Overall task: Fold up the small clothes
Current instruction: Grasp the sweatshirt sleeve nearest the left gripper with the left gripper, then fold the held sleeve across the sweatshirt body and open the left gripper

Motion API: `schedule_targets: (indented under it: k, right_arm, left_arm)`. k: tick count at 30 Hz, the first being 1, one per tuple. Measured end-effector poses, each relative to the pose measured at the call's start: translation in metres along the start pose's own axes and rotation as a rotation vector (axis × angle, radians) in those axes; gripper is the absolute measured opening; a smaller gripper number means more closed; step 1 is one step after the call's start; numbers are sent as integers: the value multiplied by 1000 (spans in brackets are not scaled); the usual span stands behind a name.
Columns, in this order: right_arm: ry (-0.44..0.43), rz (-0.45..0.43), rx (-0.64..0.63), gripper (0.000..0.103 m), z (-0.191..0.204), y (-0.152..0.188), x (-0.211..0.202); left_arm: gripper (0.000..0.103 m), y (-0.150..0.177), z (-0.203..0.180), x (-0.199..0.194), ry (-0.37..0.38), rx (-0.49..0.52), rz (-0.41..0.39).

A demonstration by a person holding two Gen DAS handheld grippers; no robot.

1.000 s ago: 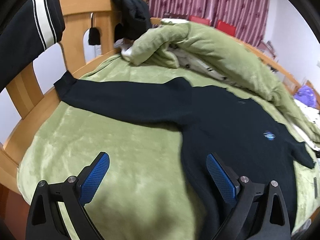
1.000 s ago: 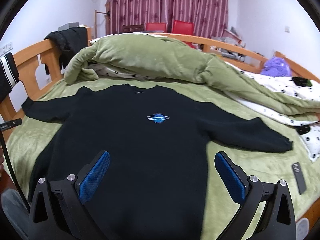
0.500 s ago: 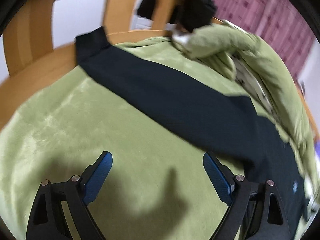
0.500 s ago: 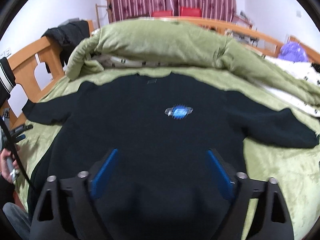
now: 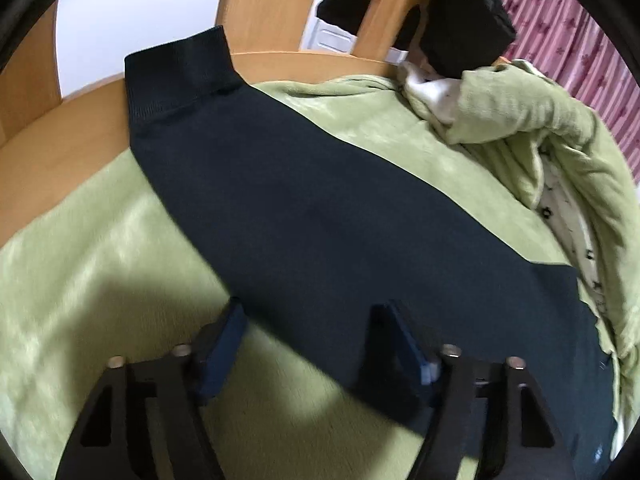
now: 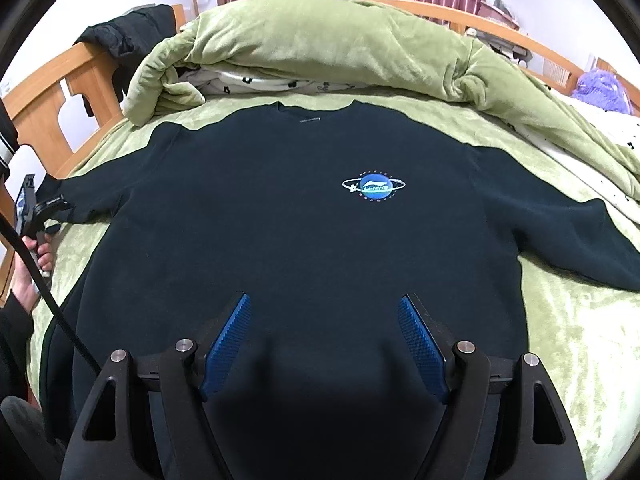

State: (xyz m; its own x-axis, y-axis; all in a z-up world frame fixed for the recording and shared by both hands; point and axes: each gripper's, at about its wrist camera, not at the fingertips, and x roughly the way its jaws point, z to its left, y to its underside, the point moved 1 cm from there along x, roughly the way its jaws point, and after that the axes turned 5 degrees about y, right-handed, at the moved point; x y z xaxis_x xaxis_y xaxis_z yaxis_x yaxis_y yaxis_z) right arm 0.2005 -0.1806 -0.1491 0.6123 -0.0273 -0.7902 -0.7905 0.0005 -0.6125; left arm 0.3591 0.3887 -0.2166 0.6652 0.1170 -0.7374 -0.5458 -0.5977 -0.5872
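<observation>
A black sweatshirt [image 6: 304, 220] with a blue planet logo [image 6: 374, 188] lies flat, front up, on a green bed cover [image 6: 568, 328]. Its left sleeve [image 5: 304, 200] stretches toward the wooden bed rail, cuff [image 5: 180, 76] lying on the rail. My left gripper [image 5: 316, 332] is open, low over that sleeve near the armpit, its jaws astride the sleeve's lower edge. My right gripper [image 6: 324, 328] is open just above the sweatshirt's lower body. The left gripper also shows at the left edge of the right wrist view [image 6: 32, 212], held by a hand.
A bunched green duvet [image 6: 340, 52] lies behind the sweatshirt. The wooden bed rail [image 5: 60, 132] runs along the left, with dark clothes [image 5: 460, 8] hung over it. A purple plush toy [image 6: 600, 88] sits at far right.
My left gripper moved in and down toward the sleeve and narrowed its opening. My right gripper moved forward and lower over the sweatshirt's body and also narrowed.
</observation>
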Motion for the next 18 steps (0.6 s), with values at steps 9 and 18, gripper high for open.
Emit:
schedule_targets:
  k: [9,18]
  right_arm:
    - [-33,-23,17,75,-8,1,-10]
    - [-42,-97,51,75,-34,6,-31]
  left_arm:
    - [7,-25,-41,-29,-7,162,-82]
    - [7,-22,-180,-120,168,351,-163]
